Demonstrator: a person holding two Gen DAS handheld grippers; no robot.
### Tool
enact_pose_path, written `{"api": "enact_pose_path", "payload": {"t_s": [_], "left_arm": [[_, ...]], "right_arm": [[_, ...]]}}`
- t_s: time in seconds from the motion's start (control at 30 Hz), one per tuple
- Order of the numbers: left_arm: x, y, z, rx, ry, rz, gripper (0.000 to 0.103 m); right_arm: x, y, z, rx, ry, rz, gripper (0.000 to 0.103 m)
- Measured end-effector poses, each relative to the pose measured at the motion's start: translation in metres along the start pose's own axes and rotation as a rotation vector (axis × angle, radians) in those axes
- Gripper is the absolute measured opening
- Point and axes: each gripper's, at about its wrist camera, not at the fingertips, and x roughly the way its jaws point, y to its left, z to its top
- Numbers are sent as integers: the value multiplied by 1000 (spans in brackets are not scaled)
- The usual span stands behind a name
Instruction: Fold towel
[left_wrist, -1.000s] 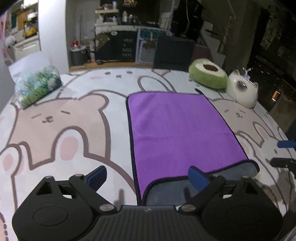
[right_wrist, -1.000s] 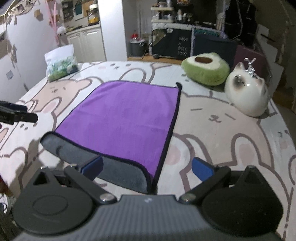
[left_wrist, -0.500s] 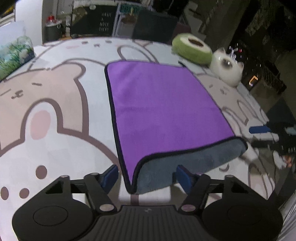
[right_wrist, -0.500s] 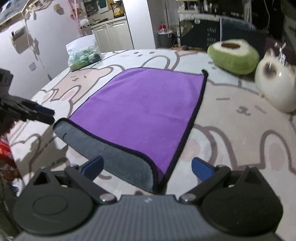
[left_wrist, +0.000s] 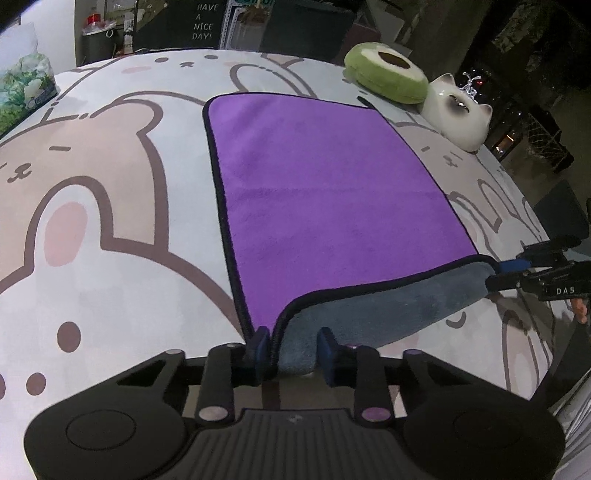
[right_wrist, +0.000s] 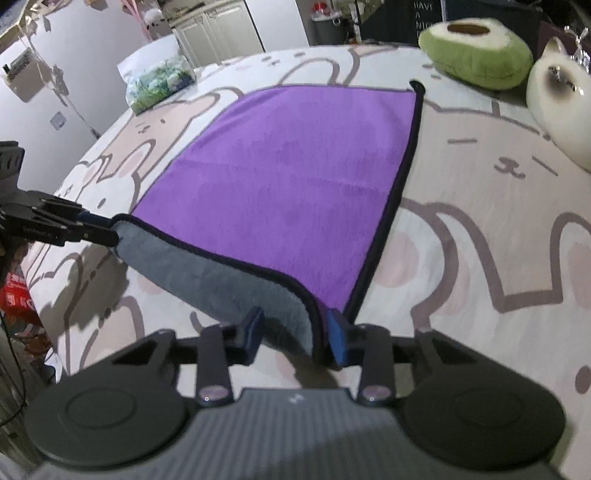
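A purple towel (left_wrist: 325, 192) with a black hem and grey underside lies flat on a bear-print tabletop (left_wrist: 92, 236); it also shows in the right wrist view (right_wrist: 295, 173). Its near edge is lifted and curls back, showing grey. My left gripper (left_wrist: 293, 350) is shut on the near left corner. My right gripper (right_wrist: 295, 334) is shut on the near right corner. Each gripper shows in the other's view, the right one (left_wrist: 513, 273) at the right edge and the left one (right_wrist: 92, 230) at the left edge.
A green avocado cushion (left_wrist: 386, 75) and a white cat figure (left_wrist: 458, 110) sit at the far right of the table. A bag with green print (left_wrist: 22, 90) lies at the far left. The table edge drops off to the right.
Both grippers moved in over the near corners and closed on them. The near edge of the towel has lifted and stretched between them.
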Motion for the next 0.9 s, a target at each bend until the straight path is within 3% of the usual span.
{"api": "enact_pose_path", "payload": {"t_s": [0.1,0.23,0.33,0.53,0.9], "left_arm": [[1,2,-1,-3,10,7,24],[1,3,-2,1,18,22,9],[-1,1,-1,19,10,28,5],[-13,-3,1,29,-38,36,5],[-41,-12,25,29,-169,24,4]], "right_arm": [[4,2,-2,-16,26,-8,28],[4,2,-4,-18,24,-18,10],[2,4,-5,-29,17,-21,6],[-5,6,-3,-26,-6,-22,6],[-36,3,17,5,-135,-25,5]]}}
